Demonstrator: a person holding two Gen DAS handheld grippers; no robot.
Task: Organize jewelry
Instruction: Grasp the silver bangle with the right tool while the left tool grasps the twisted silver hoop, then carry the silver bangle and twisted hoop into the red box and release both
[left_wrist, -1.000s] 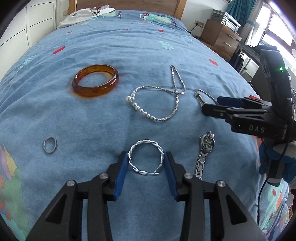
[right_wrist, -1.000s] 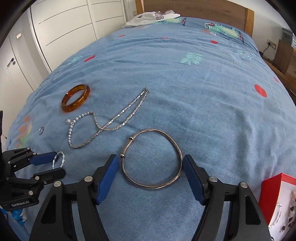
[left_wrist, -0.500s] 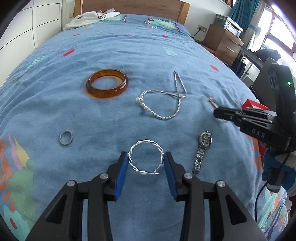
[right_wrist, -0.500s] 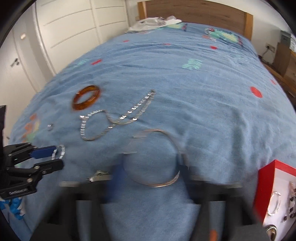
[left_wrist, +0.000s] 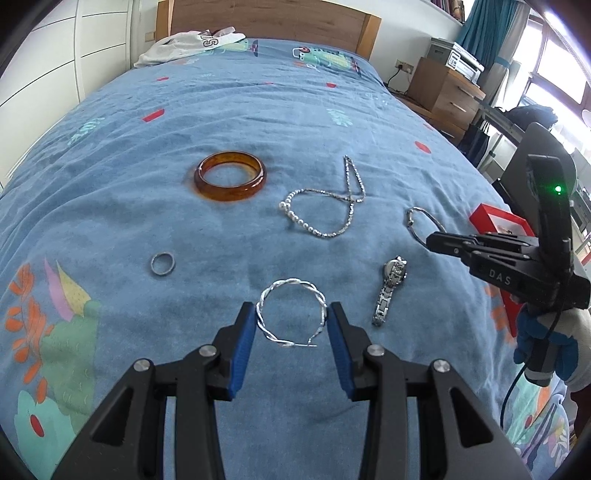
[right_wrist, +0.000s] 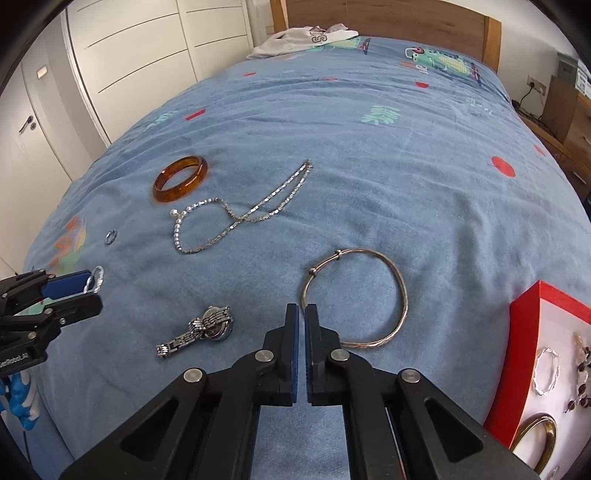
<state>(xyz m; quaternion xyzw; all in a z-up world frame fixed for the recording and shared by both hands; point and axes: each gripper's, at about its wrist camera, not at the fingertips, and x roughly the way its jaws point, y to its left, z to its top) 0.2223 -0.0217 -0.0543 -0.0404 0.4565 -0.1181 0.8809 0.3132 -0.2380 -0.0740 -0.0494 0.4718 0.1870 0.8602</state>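
My left gripper (left_wrist: 291, 314) is shut on a twisted silver hoop (left_wrist: 291, 318) and holds it between its blue pads above the blue bedspread (left_wrist: 258, 110). My right gripper (right_wrist: 301, 314) is shut and empty, just left of a thin silver bangle (right_wrist: 400, 295) lying on the bed. A silver watch (right_wrist: 199, 330), a pearl and chain necklace (right_wrist: 236, 218), an amber bangle (right_wrist: 181, 179) and a small ring (right_wrist: 110, 236) lie on the bed. A red jewelry box (right_wrist: 524, 354) at right holds several pieces.
A white garment (left_wrist: 184, 44) lies by the wooden headboard (left_wrist: 266, 22). White wardrobe doors (right_wrist: 129, 55) stand to the left. A wooden bedside cabinet (left_wrist: 443, 96) stands to the right. The right gripper shows in the left wrist view (left_wrist: 430, 240).
The right gripper's jaws, open around the thin bangle a second ago, have closed beside it. Both grippers have drawn back. The left gripper keeps the twisted hoop.
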